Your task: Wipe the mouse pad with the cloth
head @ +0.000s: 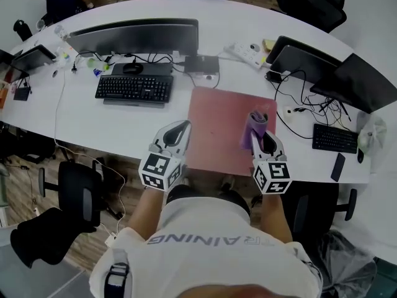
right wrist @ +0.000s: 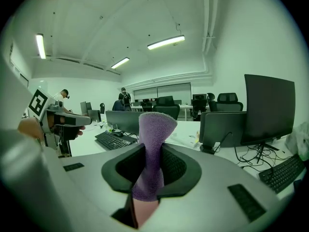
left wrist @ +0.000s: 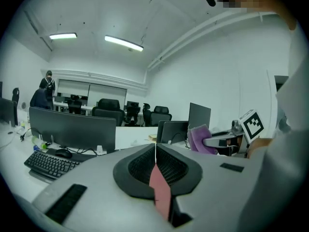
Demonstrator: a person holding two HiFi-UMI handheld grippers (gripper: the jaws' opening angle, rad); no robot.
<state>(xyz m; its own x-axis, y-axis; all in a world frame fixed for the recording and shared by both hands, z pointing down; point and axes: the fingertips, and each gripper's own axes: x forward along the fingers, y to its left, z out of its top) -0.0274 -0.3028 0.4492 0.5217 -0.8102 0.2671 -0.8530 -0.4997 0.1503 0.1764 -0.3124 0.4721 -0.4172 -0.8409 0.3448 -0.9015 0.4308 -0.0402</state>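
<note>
Mouse pad (head: pixel 220 120) lies on table (head: pixel 124 126), at the near edge, in front of the person. Keyboard (head: pixel 134 88) sits left of the pad; mouse (head: pixel 132 68) behind it, monitor (head: pixel 133 37) behind that. Power strip (head: pixel 247 53) lies behind the pad, toward the right. Second keyboard (head: pixel 334 138) is far right, with phone (head: pixel 338 166) just in front of it at the table edge. Left gripper (head: pixel 183 125) hangs at the pad's left edge. Right gripper (head: pixel 263 136) is over the pad's right side, with cloth (head: pixel 254 128) between its jaws, sticking out forward. Chair (head: pixel 79 191) stands on the floor left of the person.
</note>
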